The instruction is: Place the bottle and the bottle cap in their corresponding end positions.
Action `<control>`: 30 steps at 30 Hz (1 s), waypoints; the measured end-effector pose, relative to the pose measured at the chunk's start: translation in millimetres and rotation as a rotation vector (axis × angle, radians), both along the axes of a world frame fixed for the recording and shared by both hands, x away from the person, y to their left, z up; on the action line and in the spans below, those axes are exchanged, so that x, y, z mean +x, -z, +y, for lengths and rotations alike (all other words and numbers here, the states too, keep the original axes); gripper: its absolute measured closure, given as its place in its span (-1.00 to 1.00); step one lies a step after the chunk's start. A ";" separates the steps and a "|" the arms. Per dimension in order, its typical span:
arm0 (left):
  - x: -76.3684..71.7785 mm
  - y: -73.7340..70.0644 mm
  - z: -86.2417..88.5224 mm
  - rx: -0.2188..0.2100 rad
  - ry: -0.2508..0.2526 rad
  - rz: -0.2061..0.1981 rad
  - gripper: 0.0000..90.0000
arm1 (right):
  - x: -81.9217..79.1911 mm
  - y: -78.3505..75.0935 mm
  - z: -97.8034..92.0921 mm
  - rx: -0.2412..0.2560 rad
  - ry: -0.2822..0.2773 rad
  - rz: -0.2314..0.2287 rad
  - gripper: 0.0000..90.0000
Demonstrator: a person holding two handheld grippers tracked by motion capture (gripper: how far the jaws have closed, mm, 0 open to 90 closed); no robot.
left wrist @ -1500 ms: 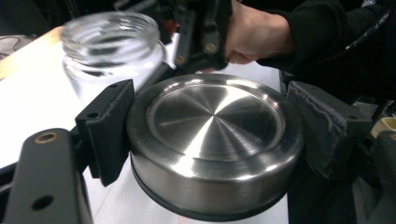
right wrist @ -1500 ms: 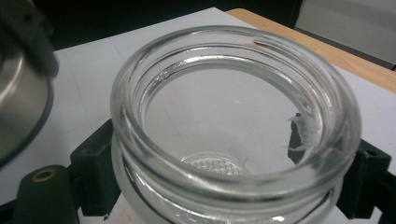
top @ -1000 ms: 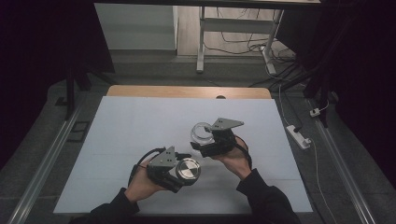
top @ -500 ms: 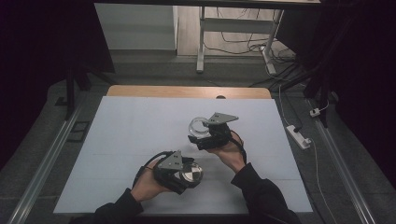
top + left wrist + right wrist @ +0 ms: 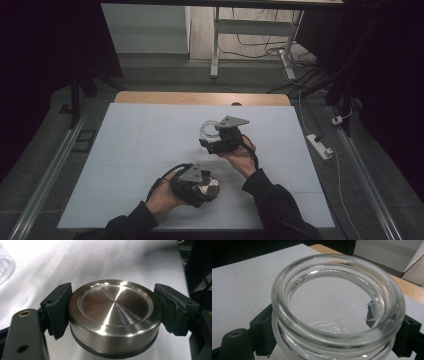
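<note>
Round brushed-steel lid (image 5: 113, 315) with a black rim seal, clamped by its sides in the left claw (image 5: 113, 312), near the front edge of the white desk (image 5: 140, 145), just above the surface. Clear round glass jar (image 5: 337, 307), mouth open and facing up, gripped around its body below the neck in the right claw (image 5: 212, 140), mid-desk. Jar and lid apart, lid nearer the person. White power strip (image 5: 320, 146) on the floor to the right of the desk.
</note>
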State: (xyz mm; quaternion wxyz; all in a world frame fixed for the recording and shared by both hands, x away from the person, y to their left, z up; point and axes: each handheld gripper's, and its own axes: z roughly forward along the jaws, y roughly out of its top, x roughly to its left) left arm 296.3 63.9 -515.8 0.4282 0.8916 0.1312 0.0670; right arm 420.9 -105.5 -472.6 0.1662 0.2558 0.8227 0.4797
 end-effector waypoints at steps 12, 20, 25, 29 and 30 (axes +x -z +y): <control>11.8 7.0 -2.1 0.038 -0.083 -0.003 -0.56 | 14.8 9.6 11.8 0.000 0.012 -0.006 -0.68; 16.6 11.5 -3.2 0.069 -0.115 0.015 -0.56 | 25.0 16.5 15.5 -0.007 0.028 -0.005 -0.68; 18.0 13.9 -3.8 0.098 -0.122 0.013 -0.56 | 29.6 21.7 18.0 -0.011 0.033 -0.004 -0.68; 19.1 14.4 -3.5 0.101 -0.127 0.021 -0.56 | 31.1 25.3 19.2 -0.019 0.043 -0.001 -0.68; 19.4 14.5 -3.5 0.105 -0.125 0.021 -0.56 | 32.1 28.5 19.4 -0.024 0.039 0.004 -0.68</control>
